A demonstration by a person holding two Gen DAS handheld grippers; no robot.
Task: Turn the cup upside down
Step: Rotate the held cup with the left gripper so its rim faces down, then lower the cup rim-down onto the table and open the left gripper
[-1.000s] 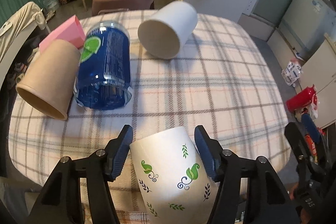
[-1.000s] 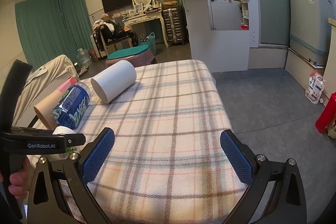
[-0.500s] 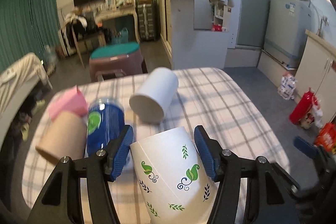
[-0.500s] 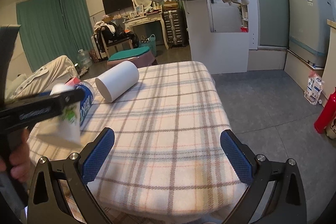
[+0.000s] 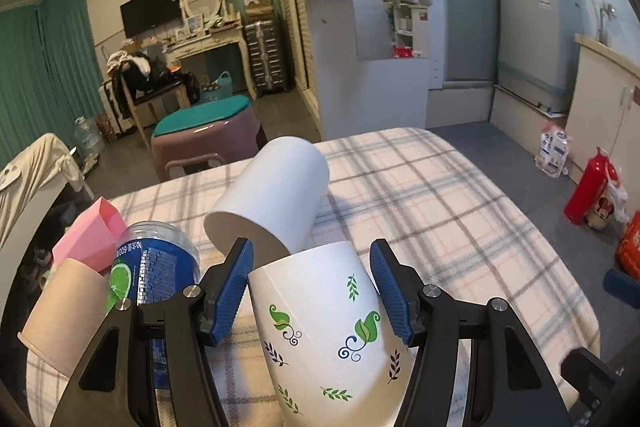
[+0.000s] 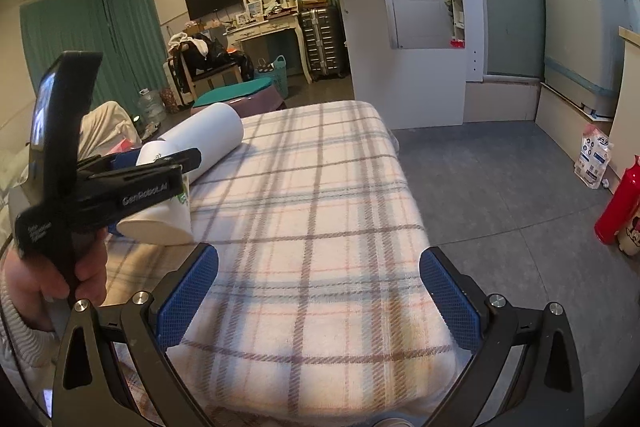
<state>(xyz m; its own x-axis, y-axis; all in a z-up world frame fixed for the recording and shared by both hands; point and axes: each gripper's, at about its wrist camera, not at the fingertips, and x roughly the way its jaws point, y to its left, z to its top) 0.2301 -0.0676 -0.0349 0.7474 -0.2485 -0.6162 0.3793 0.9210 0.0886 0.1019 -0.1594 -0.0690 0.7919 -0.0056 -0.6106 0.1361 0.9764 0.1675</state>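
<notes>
A white paper cup with green leaf prints (image 5: 332,323) is held between the blue pads of my left gripper (image 5: 312,287), lifted above the plaid-covered table (image 5: 440,227) and lying tilted, narrow base pointing away. In the right wrist view the same cup (image 6: 160,219) shows at the left, held by the left gripper (image 6: 152,183), its wide rim facing down and toward me. My right gripper (image 6: 318,291) is open and empty, low over the table's near edge.
A plain white cup (image 5: 272,203) lies on its side mid-table. A blue-labelled bottle (image 5: 156,287), a tan paper cup (image 5: 64,323) and a pink box (image 5: 92,235) lie at the left. A red bottle (image 5: 588,187) stands on the floor to the right.
My left gripper has lifted the leaf-print cup off the table and tipped from looking down to looking level across the room. The right gripper has stayed about in place.
</notes>
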